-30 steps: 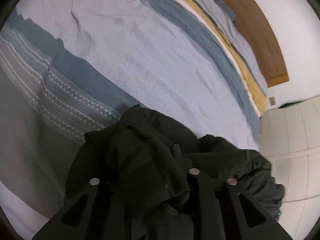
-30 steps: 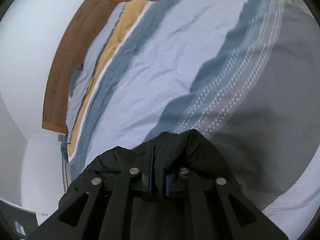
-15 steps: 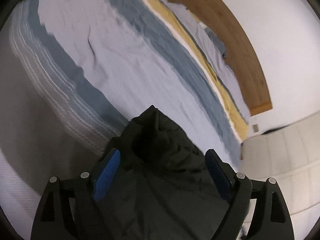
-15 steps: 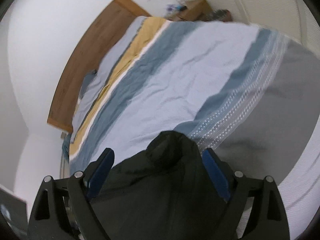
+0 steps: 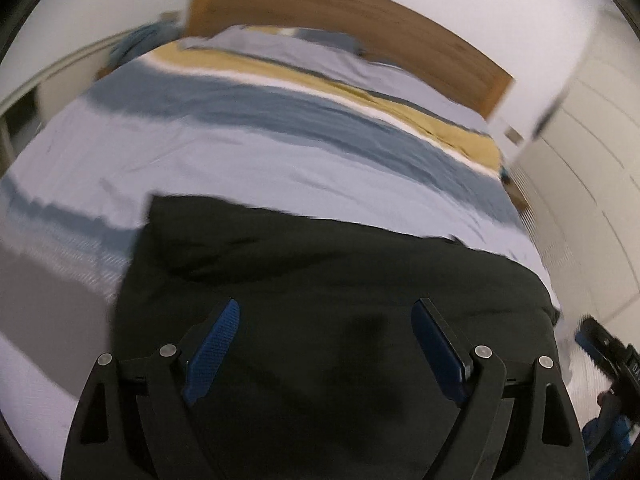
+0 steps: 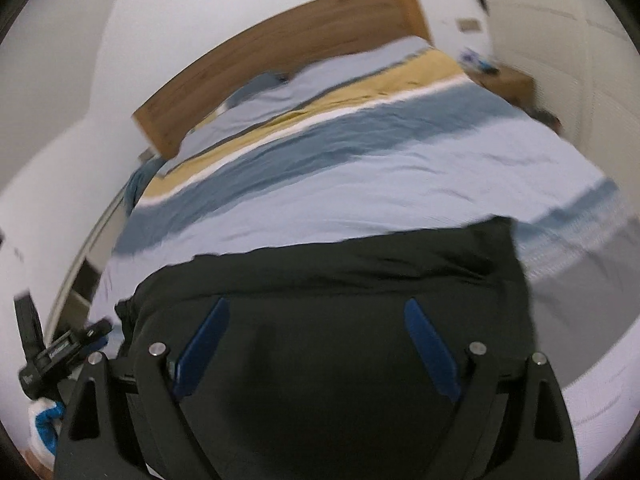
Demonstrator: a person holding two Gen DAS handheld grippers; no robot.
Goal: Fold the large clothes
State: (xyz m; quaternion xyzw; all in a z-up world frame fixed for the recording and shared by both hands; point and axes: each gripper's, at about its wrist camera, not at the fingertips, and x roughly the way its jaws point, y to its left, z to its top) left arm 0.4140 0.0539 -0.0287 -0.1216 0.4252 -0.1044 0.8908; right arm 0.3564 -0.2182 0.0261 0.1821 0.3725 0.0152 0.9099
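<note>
A black garment (image 5: 320,280) lies spread flat on the near end of the bed, its far edge straight across the light blue band. It also fills the lower half of the right wrist view (image 6: 340,300). My left gripper (image 5: 326,312) is open and empty above the garment. My right gripper (image 6: 316,312) is open and empty above it too. The right gripper shows at the right edge of the left wrist view (image 5: 608,356), and the left gripper at the left edge of the right wrist view (image 6: 52,352).
The bed (image 5: 280,148) has a striped cover in light blue, dark blue, yellow and grey. A wooden headboard (image 5: 360,20) stands at the far end against a white wall. White wardrobe doors (image 5: 592,200) run along the right. A wooden nightstand (image 6: 504,80) stands beside the headboard.
Both grippers were shut on bunched black fabric, then opened and let it go. They have pulled back and tilted up, and the garment now lies flat on the bed.
</note>
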